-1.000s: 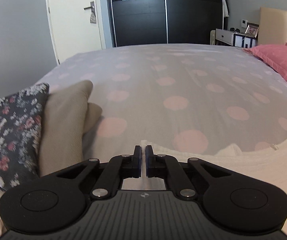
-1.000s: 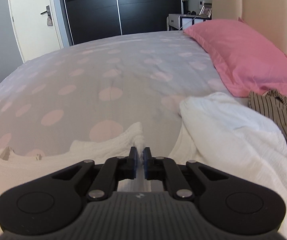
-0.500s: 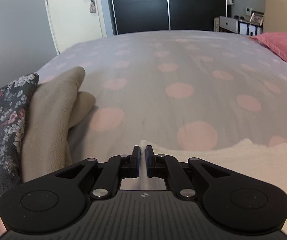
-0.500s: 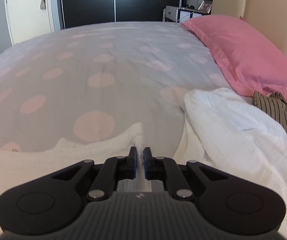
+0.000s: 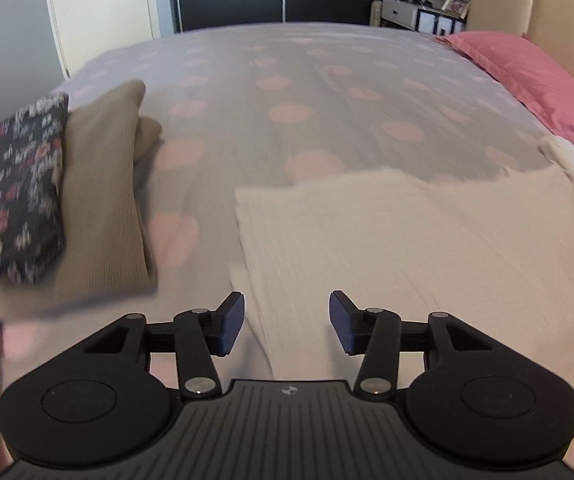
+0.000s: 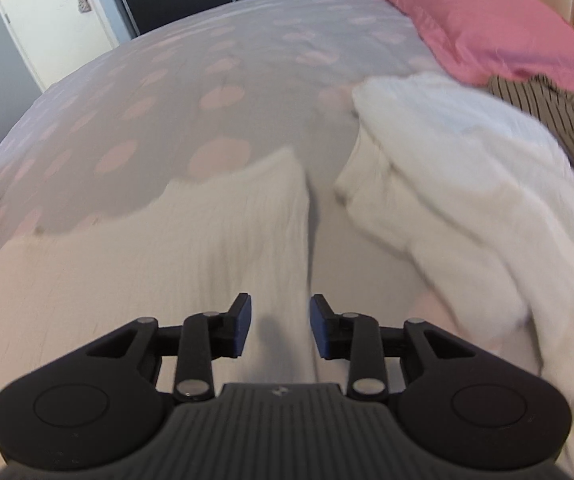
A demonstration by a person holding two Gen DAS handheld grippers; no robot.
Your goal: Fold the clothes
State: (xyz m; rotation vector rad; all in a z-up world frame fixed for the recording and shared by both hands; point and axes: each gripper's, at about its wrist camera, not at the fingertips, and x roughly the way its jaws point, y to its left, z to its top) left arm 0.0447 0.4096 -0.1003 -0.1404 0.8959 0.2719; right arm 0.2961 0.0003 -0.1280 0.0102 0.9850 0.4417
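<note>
A cream ribbed garment [image 5: 407,240] lies flat on the spotted bedsheet [image 5: 287,80], folded over with a straight far edge. My left gripper [image 5: 286,322] hovers over its left edge, jaws opening, the pads clear of the cloth. In the right wrist view the same cream garment [image 6: 167,248] fills the lower left. My right gripper [image 6: 281,326] is above its right edge, jaws opening too, with cloth lying below the gap and not pinched.
At the left lie a folded beige garment [image 5: 103,200] and a dark floral one [image 5: 11,188]. A crumpled white garment [image 6: 467,184] and a striped one [image 6: 559,120] sit at the right by a pink pillow [image 6: 487,20]. Door and dark wardrobe stand behind.
Both grippers were shut on the cream garment's edge and have let it go, jaws now apart. The cloth has dropped flat on the bed and both grippers have pulled back.
</note>
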